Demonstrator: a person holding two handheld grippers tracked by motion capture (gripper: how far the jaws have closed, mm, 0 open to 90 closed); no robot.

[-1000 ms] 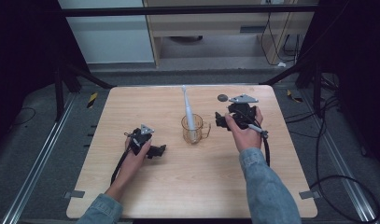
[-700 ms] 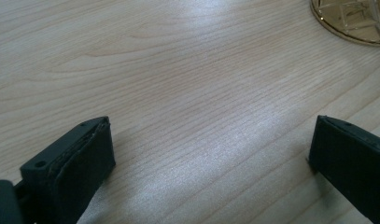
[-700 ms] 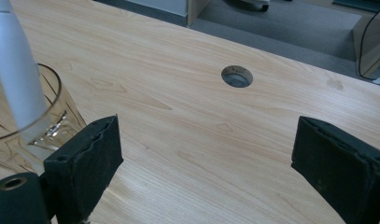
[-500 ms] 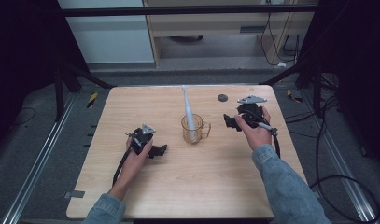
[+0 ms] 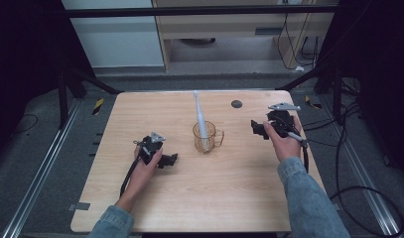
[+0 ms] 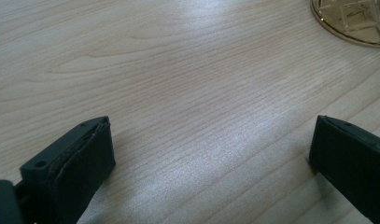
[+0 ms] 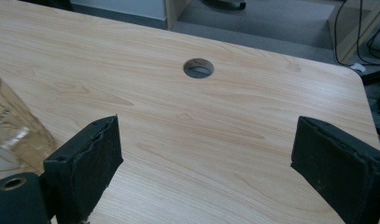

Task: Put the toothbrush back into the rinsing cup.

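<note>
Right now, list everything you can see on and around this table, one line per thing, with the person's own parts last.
Glass mug: one, clear amber-tinted, near the table's middle, handle toward the right gripper.
Electric toothbrush: one, white, standing in the mug, leaning toward the far edge.
Table: one, light wood, rounded corners.
Cable hole: one, dark, round, in the tabletop near the far edge.
Cabinet: one, white, on the floor beyond the table.
Left gripper: one, black, on the tabletop near the mug, jaws open with nothing between them.
Right gripper: one, black, at the table's right side, jaws open with nothing between them.
Sleeves: two, blue denim, at the near edge.
</note>
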